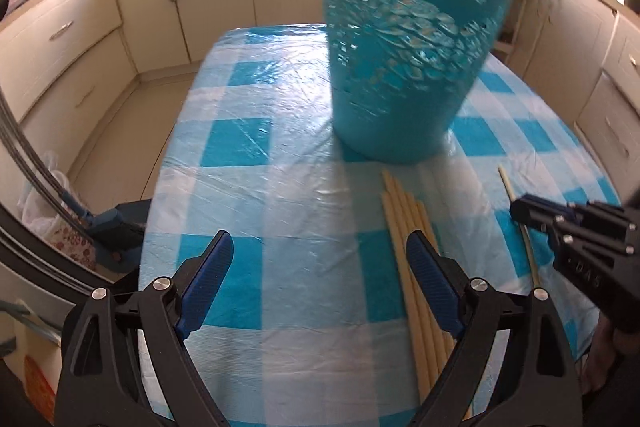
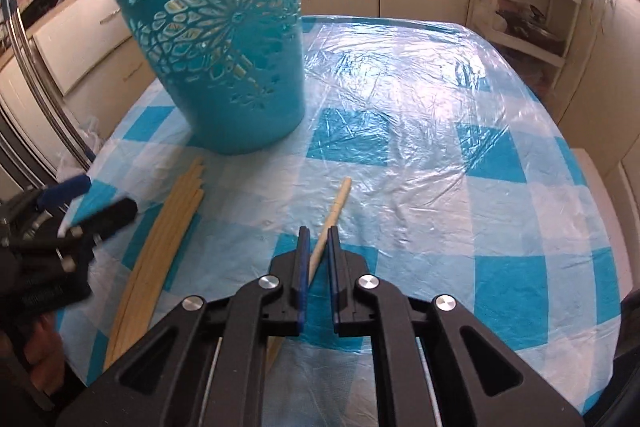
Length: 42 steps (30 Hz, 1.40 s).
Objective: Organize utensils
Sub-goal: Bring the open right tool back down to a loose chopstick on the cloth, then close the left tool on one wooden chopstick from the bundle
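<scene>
While the teal basket [image 2: 224, 59] stands at 11 o'clock as the likely drop point | chopstick bundle [image 2: 160, 239] lies at 9 o'clock, unsorted | left gripper [image 1: 320, 255] jaws spread wide, holding nothing, above cloth beside bundle | right gripper [image 2: 316, 247] jaws pinching single chopstick [image 2: 336, 203], tip toward 12 o'clock.

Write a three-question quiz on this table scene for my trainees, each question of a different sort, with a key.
1. True or false: the right gripper is shut on a single chopstick.
2. Where does the chopstick bundle lie: A in the basket, B on the tablecloth, C on the floor?
3. Which gripper has fingers spread wide with nothing between them?

Key: 1 true; 2 B; 3 the left gripper.
</scene>
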Each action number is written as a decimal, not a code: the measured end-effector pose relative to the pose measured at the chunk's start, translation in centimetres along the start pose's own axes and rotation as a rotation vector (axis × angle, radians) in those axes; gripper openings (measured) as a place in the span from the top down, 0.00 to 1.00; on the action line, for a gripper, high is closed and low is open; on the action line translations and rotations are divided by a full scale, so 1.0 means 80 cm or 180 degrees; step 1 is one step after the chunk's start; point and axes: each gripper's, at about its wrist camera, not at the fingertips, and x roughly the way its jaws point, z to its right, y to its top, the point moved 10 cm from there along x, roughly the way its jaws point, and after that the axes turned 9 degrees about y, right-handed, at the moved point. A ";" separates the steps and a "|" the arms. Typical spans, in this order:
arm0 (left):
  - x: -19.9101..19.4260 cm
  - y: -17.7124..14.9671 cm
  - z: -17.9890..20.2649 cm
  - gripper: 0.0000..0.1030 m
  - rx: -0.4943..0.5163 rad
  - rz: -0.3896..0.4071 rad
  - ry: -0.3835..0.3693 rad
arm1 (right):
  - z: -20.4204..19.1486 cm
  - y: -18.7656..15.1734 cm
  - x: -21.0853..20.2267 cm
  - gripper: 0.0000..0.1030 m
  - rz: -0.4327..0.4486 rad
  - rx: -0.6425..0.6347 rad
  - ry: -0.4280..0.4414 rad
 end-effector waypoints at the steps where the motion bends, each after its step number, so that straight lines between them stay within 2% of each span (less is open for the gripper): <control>1: 0.001 -0.001 0.003 0.18 0.0032 -0.0023 0.0015 | 0.000 0.000 0.000 0.90 0.0005 -0.0001 0.0013; 5: 0.007 -0.009 0.013 0.18 0.0118 -0.0130 0.0065 | -0.002 -0.001 -0.003 0.90 0.0017 0.0047 0.0082; 14: 0.007 -0.006 0.001 0.18 0.0104 -0.0181 0.0192 | 0.002 0.003 0.000 0.90 0.0039 0.0119 0.0153; 23: 0.017 0.001 0.014 0.20 0.0188 -0.0272 0.0197 | 0.002 0.005 0.001 0.89 0.0066 0.0073 0.0127; 25: 0.018 0.001 0.014 0.24 0.0164 -0.0305 0.0144 | 0.003 0.006 0.001 0.89 0.0069 0.0066 0.0117; 28: 0.018 0.002 0.018 0.38 0.0165 -0.0332 0.0044 | 0.005 0.012 0.006 0.89 0.0077 0.0074 0.0093; 30: 0.016 0.003 0.023 0.52 0.0188 -0.0356 -0.0026 | 0.009 0.016 0.008 0.89 0.0087 0.0119 0.0103; 32: 0.015 0.003 0.029 0.57 0.0226 -0.0366 -0.0047 | 0.011 0.017 0.009 0.89 0.0096 0.0143 0.0117; 40: 0.018 0.004 0.034 0.59 0.0223 -0.0332 -0.0086 | 0.012 0.021 0.011 0.87 0.0091 0.0162 0.0144; 42: 0.017 0.005 0.040 0.73 0.0283 -0.0327 -0.0146 | 0.013 0.022 0.012 0.87 0.0090 0.0173 0.0149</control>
